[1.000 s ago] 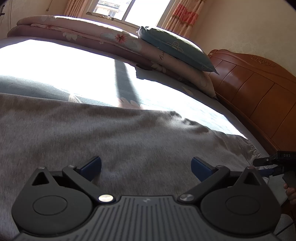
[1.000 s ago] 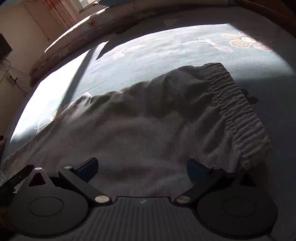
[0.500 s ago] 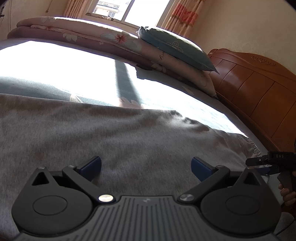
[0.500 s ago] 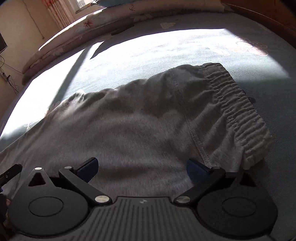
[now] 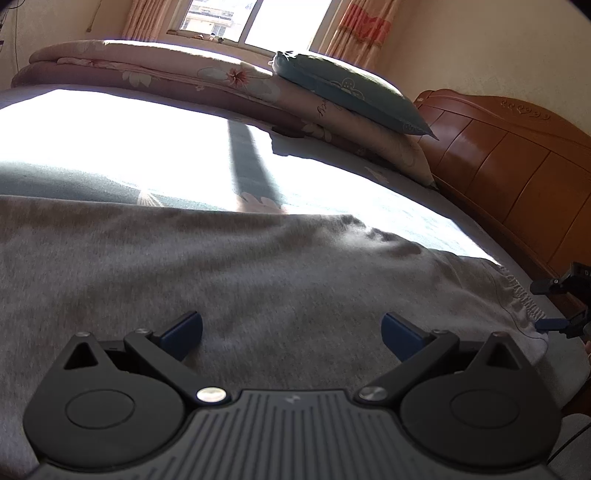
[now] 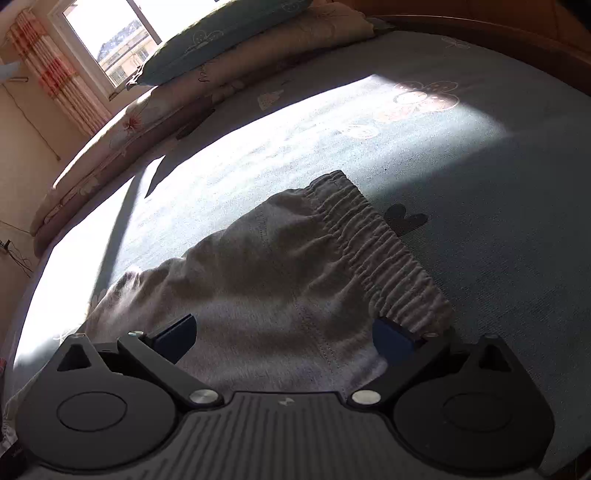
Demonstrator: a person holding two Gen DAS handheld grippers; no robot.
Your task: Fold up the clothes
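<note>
Since a second ago the right gripper (image 6: 284,338) has swung toward the waistband end of the grey trousers (image 6: 280,266), so the elastic waistband (image 6: 384,251) now runs down to its right fingertip (image 6: 391,341), while the left gripper (image 5: 291,330) has barely shifted over the leg cloth. Both sets of jaws stand spread wide with nothing between them. From the left wrist view the right tool also shows at the far edge, near the waistband corner, its blue tips apart.

The trousers lie flat across the blue bedsheet (image 6: 480,177), waistband toward the wooden headboard (image 5: 517,155) side and the legs running off past the left gripper. Laid out full length like this, the garment appears ready for a first fold, and the two tools seem placed one at each end so each can take a near edge and carry it over together. The right tip sits just beside the waistband's near corner, probably because the gathered elastic gives a thicker, firmer bite than the thin leg cloth.

A stacked quilt (image 5: 166,74) and pillow (image 5: 351,99) sit well apart along the far side under the window (image 5: 255,18), leaving the sunlit middle of the bed free for folding
</note>
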